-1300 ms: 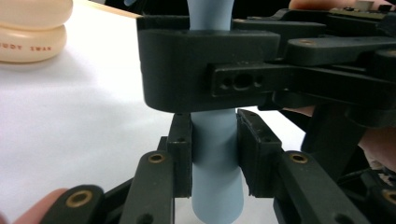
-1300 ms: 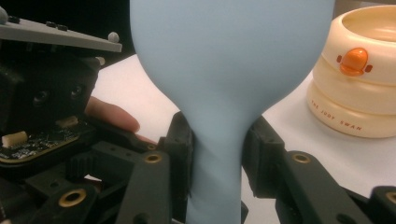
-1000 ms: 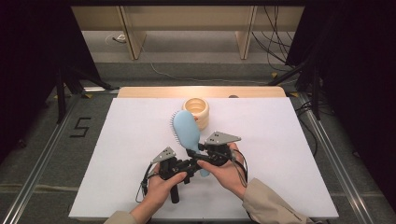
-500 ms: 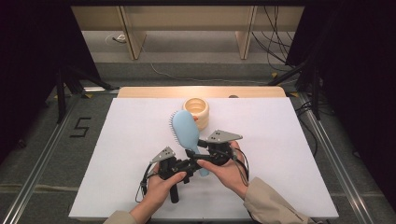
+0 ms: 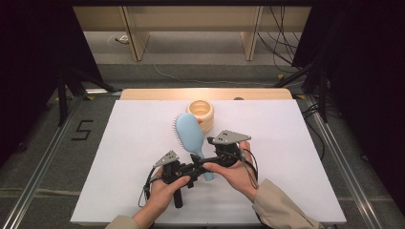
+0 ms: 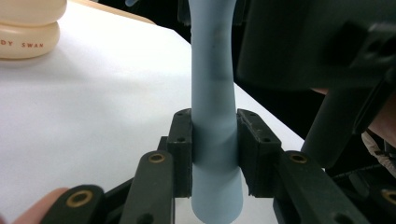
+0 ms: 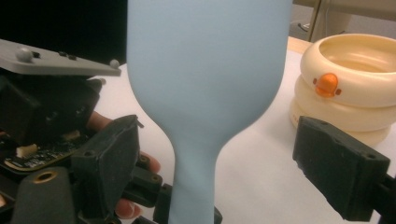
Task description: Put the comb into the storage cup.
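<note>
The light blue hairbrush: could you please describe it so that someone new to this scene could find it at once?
On the white table, look near the middle, just in front of the cream ring-shaped container at the far edge. The hairbrush is held off the table there, its handle clamped in the left gripper. It is the one pale blue, paddle-shaped thing.

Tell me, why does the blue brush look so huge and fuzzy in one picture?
In the right gripper view the brush sits right against the camera, so it looms soft-edged; in the high view the brush looks small and sharp on the brightly lit white table.
</note>
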`<state>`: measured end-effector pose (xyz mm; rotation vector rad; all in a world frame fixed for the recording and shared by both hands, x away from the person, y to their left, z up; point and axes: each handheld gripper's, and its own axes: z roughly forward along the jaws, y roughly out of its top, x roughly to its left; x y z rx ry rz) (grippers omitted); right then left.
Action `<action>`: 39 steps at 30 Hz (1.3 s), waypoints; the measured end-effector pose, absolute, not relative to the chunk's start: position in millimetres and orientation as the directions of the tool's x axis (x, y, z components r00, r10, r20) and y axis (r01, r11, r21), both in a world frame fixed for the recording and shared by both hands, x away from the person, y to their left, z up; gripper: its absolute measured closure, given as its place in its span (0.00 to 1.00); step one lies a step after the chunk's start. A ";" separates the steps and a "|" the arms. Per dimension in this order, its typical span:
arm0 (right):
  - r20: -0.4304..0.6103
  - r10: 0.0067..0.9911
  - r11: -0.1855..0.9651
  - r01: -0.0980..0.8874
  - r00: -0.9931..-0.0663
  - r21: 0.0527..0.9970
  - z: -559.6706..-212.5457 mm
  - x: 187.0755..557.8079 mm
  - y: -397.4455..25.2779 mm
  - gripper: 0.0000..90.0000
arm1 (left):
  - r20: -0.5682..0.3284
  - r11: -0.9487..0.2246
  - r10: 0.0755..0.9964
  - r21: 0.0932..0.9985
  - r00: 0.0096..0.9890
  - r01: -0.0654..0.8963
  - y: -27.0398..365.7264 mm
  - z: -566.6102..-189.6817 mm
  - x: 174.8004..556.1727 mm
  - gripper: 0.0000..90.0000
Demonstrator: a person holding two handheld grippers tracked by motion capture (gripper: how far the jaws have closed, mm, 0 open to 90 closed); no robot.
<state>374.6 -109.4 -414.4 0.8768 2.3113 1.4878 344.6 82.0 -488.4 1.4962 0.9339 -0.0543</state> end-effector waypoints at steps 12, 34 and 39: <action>0.087 0.594 0.307 0.325 -0.800 0.895 -404.7 375.1 -110.1 0.10 | -0.552 0.143 0.503 0.812 0.665 0.566 81.6 -488.6 344.4 0.75; 0.086 0.585 0.300 0.314 -0.806 0.901 -367.8 398.1 -94.0 0.05 | -0.557 0.139 0.498 0.808 0.665 0.572 81.0 -489.6 344.4 0.75; 0.105 0.569 0.316 0.335 -0.815 0.887 -361.6 404.2 -83.5 0.05 | -0.553 0.130 0.493 0.810 0.672 0.572 80.5 -490.0 344.6 0.75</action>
